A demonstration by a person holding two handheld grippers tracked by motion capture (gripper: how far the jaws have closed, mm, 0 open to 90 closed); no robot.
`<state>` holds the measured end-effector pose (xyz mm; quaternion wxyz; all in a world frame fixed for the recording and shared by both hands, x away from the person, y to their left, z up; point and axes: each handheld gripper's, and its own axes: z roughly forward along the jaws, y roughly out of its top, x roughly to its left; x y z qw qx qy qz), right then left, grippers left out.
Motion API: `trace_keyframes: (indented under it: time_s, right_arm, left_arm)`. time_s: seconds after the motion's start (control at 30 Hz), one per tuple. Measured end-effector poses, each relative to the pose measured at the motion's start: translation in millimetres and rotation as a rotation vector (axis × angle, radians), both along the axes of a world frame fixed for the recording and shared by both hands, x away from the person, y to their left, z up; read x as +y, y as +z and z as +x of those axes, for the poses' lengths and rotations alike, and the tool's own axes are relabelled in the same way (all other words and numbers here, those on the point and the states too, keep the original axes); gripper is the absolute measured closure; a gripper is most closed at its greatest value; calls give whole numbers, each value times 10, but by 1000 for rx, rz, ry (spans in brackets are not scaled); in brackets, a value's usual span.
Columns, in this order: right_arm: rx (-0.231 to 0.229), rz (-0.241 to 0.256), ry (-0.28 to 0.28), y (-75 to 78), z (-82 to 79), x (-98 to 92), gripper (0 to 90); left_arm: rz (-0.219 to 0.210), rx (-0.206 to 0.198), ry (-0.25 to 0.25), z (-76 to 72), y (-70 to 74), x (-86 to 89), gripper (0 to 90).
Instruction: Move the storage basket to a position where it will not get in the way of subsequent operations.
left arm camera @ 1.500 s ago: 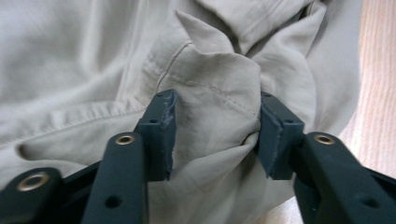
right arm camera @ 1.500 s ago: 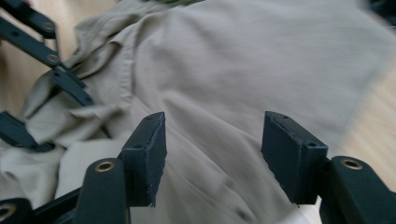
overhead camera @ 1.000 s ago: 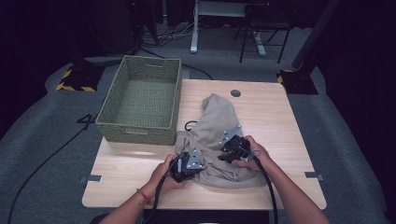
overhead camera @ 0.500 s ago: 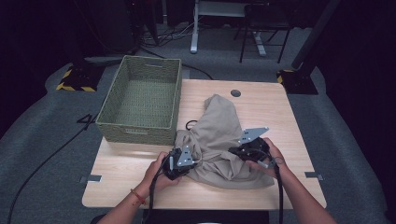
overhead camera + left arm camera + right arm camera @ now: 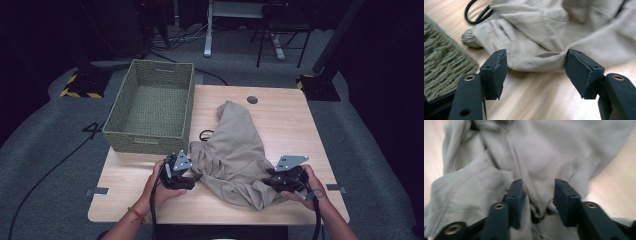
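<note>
A crumpled beige garment (image 5: 235, 145) lies across the middle of the wooden table (image 5: 285, 115). My left gripper (image 5: 192, 179) is at the garment's lower left edge. In the left gripper view my left gripper (image 5: 536, 62) is open, its jaws wide apart just short of a fold of the garment (image 5: 549, 30). My right gripper (image 5: 265, 182) is at the garment's lower right corner. In the right gripper view my right gripper (image 5: 537, 192) has a bunch of the garment (image 5: 536, 152) pinched between its jaws.
A green woven basket (image 5: 150, 135) stands at the table's left side, its wall (image 5: 439, 62) close to my left gripper. A black cord loop (image 5: 204, 135) lies beside the garment near the basket. A cable hole (image 5: 252, 99) is at the far edge.
My right gripper has moved right and toward the near edge, pulling the garment's lower corner out with it. My left gripper has shifted slightly left, to the garment's edge.
</note>
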<state>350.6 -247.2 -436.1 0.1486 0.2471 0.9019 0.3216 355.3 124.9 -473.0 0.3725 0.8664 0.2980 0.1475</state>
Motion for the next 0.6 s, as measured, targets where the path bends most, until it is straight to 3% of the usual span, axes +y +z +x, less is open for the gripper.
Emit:
trace_keyframes:
  time_s: [0.07,0.13,0.23,0.37,0.43,0.53,0.6]
  right_arm:
    - [-58,44,-24,156,43,62,492]
    - [-87,99,-24,300,104,213,468]
    - [-119,101,28,391,223,602,442]
    - [-75,22,98,253,412,1134,418]
    - [-41,-17,110,102,525,1361,423]
    - [5,-101,99,-112,665,1526,438]
    - [61,-113,92,-231,746,1548,460]
  left_arm:
    - [17,4,-9,33,-30,-43,346]
    - [28,10,-21,55,-68,-86,393]
    - [59,9,-45,80,-117,-140,548]
    - [122,23,-72,99,-187,-169,679]
    - [108,27,-77,95,-196,-151,721]
    - [115,21,-92,91,-198,-131,810]
    - [120,16,-93,93,-199,-135,859]
